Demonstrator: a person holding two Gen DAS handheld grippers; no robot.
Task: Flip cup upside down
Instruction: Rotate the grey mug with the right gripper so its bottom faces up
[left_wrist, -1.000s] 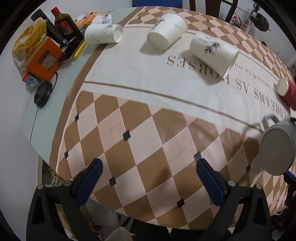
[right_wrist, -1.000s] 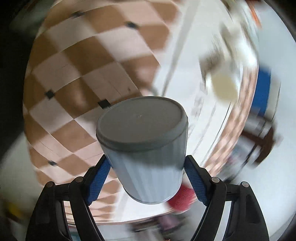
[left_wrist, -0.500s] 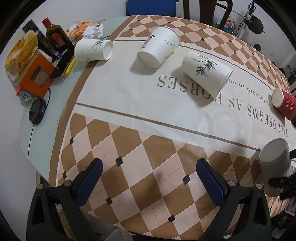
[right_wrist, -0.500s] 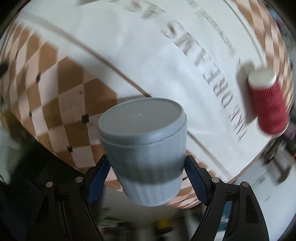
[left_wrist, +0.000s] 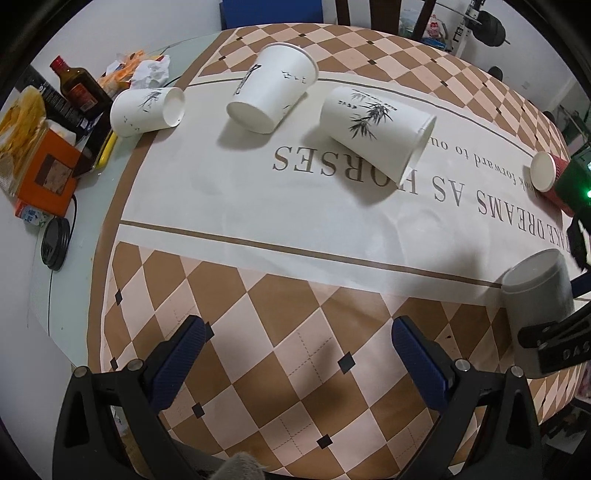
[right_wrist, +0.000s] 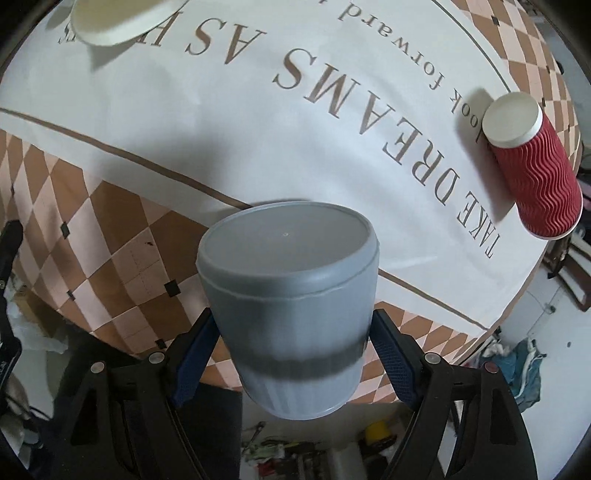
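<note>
Grey cup (right_wrist: 291, 295) sits bottom-up, squeezed at its sides by the right hand-held gripper (right_wrist: 293, 347) so it can go down flat near the red cup (right_wrist: 535, 177). The left hand-held gripper (left_wrist: 295, 354) is wide open, holding nothing.

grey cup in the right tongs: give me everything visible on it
The grey cup looks like matte plastic, smooth near its closed flat base, a dark band lower, fine ribs toward the mouth. Base faces the camera, mouth hidden. The right tongs clamp its sides with blue pads. It sits over the checked tablecloth near the table edge; contact unclear.
</note>
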